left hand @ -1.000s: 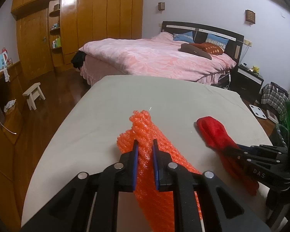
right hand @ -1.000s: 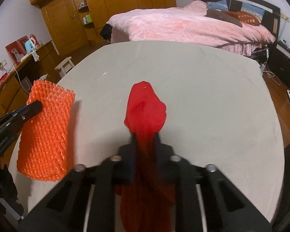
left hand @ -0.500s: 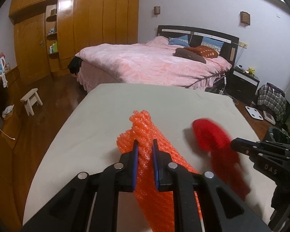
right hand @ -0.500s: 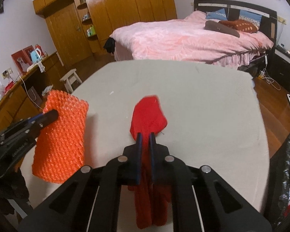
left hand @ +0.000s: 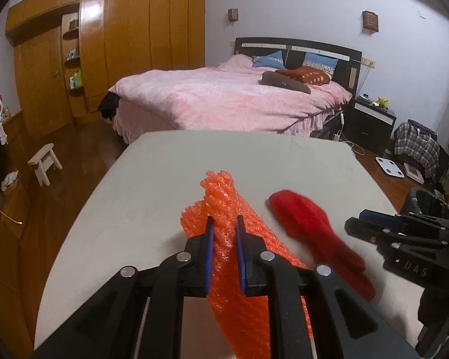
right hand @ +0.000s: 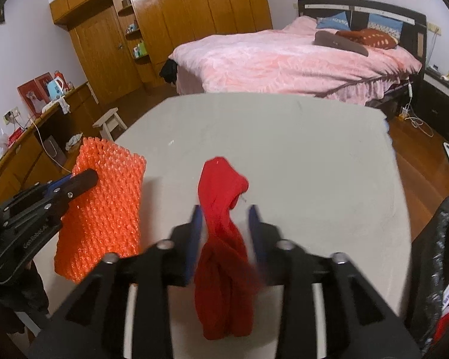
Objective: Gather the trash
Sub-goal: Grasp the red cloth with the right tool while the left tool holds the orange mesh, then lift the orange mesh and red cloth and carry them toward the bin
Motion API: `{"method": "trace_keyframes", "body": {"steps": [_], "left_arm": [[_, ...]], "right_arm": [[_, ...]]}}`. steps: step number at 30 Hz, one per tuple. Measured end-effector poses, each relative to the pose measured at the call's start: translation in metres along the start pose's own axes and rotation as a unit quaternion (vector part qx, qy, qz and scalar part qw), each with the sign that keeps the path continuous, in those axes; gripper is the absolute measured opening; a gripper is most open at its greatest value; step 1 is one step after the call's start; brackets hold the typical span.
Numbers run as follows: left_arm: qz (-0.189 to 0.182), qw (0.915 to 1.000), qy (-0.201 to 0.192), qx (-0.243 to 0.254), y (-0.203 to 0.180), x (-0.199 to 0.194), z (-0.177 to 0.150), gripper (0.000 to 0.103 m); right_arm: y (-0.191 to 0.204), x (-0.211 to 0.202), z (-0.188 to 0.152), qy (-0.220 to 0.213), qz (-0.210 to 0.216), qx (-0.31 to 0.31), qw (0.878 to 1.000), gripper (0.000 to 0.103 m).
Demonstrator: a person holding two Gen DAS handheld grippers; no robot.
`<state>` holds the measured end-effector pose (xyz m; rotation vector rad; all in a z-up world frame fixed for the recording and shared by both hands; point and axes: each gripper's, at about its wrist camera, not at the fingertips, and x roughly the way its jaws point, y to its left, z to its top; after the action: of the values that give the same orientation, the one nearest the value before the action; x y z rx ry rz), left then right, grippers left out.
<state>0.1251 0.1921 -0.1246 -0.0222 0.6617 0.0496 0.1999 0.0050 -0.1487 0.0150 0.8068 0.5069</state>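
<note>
The table [left hand: 230, 161] has a plain pale grey top with rounded far corners, and almost all of it shows bare. A tiny white speck [right hand: 171, 142] lies on it toward the left, seen from the right wrist view. The table stands on a dark wooden floor [left hand: 74, 146], where a small white stool [left hand: 45, 163] sits off its left side and a pink bed [left hand: 224, 104] stands beyond its far edge.

You have bright orange netted foam wrap [left hand: 224, 209] and a plain red cloth [right hand: 221, 179] over a pale grey desk [left hand: 164, 179], black grippers with blue-padded jaws, a pink bed [left hand: 224, 95], honey-brown wardrobes [left hand: 119, 45], and a plaid bag [left hand: 416, 146].
</note>
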Motion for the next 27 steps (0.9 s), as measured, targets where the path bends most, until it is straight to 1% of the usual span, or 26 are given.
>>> {"method": "trace_keyframes", "body": {"steps": [2, 7, 9, 11, 12, 13, 15, 20, 27], "left_arm": [[0.001, 1.0000, 0.005, -0.002, 0.003, 0.003, -0.004, 0.013], [0.004, 0.9999, 0.012, -0.006, 0.009, 0.009, -0.008, 0.013], [0.005, 0.9999, 0.014, -0.007, 0.011, 0.010, -0.008, 0.013], [0.005, 0.9998, 0.016, -0.008, 0.011, 0.012, -0.006, 0.013], [0.006, 0.9998, 0.016, -0.009, 0.011, 0.013, -0.006, 0.013], [0.006, 0.9998, 0.015, -0.009, 0.011, 0.013, -0.006, 0.013], [0.005, 0.9998, 0.015, -0.011, 0.010, 0.012, -0.004, 0.013], [0.002, 0.9999, 0.008, -0.009, 0.007, 0.007, -0.002, 0.013], [-0.003, 0.9999, -0.012, 0.001, -0.005, -0.009, 0.013, 0.013]], "right_arm": [[0.002, 0.007, -0.003, 0.007, -0.001, -0.004, 1.000, 0.041], [0.004, 0.030, -0.008, 0.033, 0.000, -0.006, 0.999, 0.041], [0.005, 0.039, -0.012, 0.052, 0.004, -0.010, 0.999, 0.035], [0.004, 0.043, -0.014, 0.062, 0.006, -0.010, 0.998, 0.018], [0.004, 0.043, -0.015, 0.062, 0.008, -0.009, 0.998, 0.014], [0.004, 0.043, -0.017, 0.061, 0.009, -0.008, 0.998, 0.011], [0.003, 0.039, -0.018, 0.056, 0.014, -0.007, 0.998, 0.008], [0.002, 0.017, -0.010, 0.026, 0.020, -0.002, 0.999, 0.008], [-0.002, -0.023, 0.007, -0.015, 0.024, -0.001, 1.000, 0.008]]}}
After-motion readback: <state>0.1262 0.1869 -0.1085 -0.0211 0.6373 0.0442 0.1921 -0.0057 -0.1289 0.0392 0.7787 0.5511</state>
